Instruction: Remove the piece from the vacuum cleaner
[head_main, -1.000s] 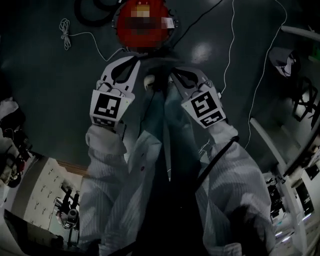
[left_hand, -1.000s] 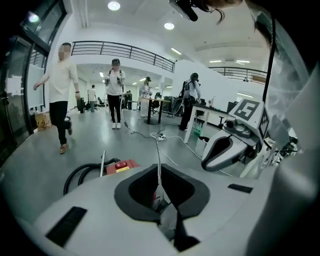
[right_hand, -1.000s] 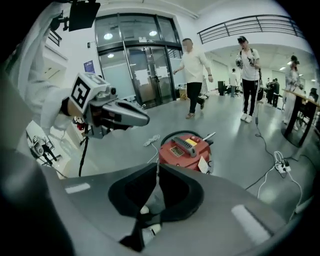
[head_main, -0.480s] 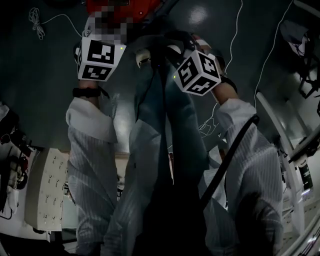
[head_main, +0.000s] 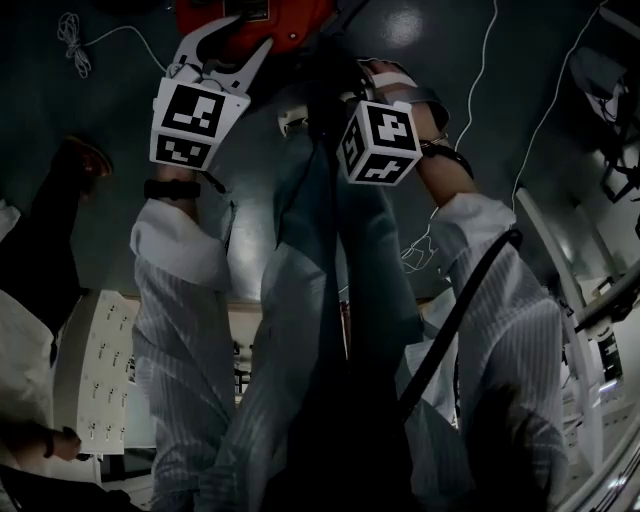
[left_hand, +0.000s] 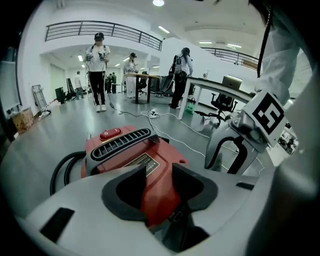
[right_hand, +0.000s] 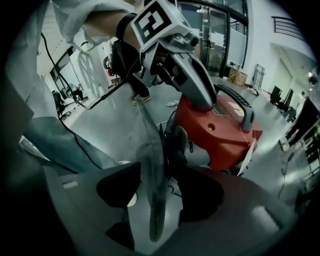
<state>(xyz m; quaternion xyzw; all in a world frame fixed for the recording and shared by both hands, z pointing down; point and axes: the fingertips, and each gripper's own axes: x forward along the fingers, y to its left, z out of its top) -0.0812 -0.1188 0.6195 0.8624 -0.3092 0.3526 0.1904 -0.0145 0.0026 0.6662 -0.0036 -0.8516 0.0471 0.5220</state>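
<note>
The red vacuum cleaner stands on the dark floor at the top of the head view. My left gripper reaches onto it. In the left gripper view its jaws are opening, astride the red body, and the pads do not press on it. My right gripper is just to the right. In the right gripper view a thin, translucent grey piece stands on edge between my right gripper's opening jaws, with a gap beside it. The left gripper shows above the vacuum.
A black hose curls at the vacuum's left. White cables trail over the floor. Several people stand far off by desks. A person's dark sleeve and a white cabinet lie at the left.
Both grippers have moved up to the vacuum, and their shut jaws have spread apart. A person's sleeve has come into the head view at the left.
</note>
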